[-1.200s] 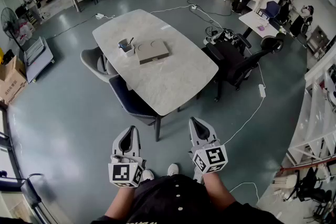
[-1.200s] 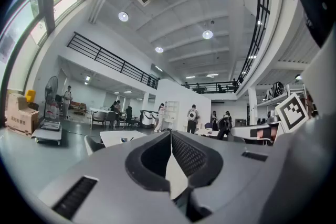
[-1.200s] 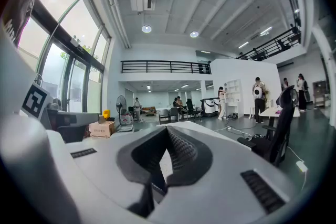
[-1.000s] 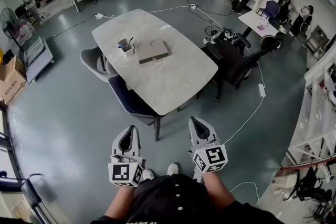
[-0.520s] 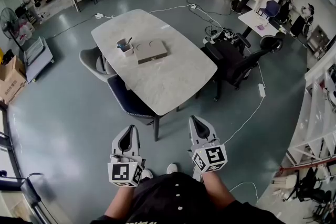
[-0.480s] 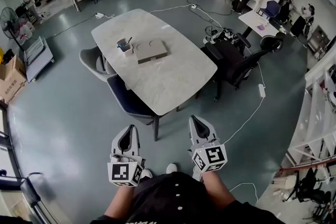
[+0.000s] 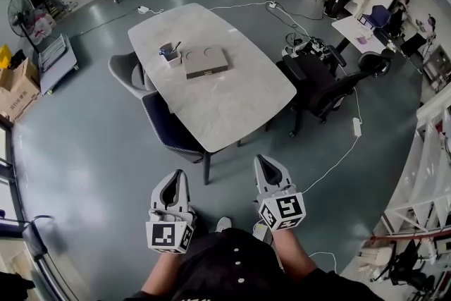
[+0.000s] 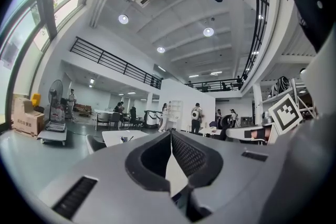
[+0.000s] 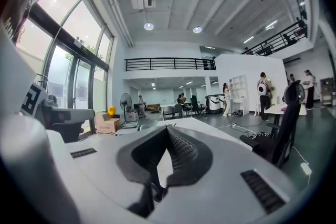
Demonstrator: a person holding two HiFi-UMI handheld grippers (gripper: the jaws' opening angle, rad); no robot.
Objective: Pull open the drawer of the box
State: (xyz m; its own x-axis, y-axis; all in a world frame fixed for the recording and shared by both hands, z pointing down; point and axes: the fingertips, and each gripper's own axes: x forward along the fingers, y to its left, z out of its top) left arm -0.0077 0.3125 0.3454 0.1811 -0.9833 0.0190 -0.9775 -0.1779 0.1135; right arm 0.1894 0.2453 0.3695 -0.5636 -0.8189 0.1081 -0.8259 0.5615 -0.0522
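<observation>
Standing on grey floor [image 7: 91,137], a marble table [image 7: 232,102] bears a flat box [image 7: 206,61].

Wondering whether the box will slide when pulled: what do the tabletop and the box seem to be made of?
Tabletop: looks like pale marble or stone-look laminate, smooth, with faint grey veining. Box: seemingly matte beige cardboard or wood, dull with no glare; too small to tell which.

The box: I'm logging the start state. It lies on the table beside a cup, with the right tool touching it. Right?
No. The box lies on the table beside the cup, but the right tool is not touching it: the head view shows it held low, short of the table's near end.
</observation>
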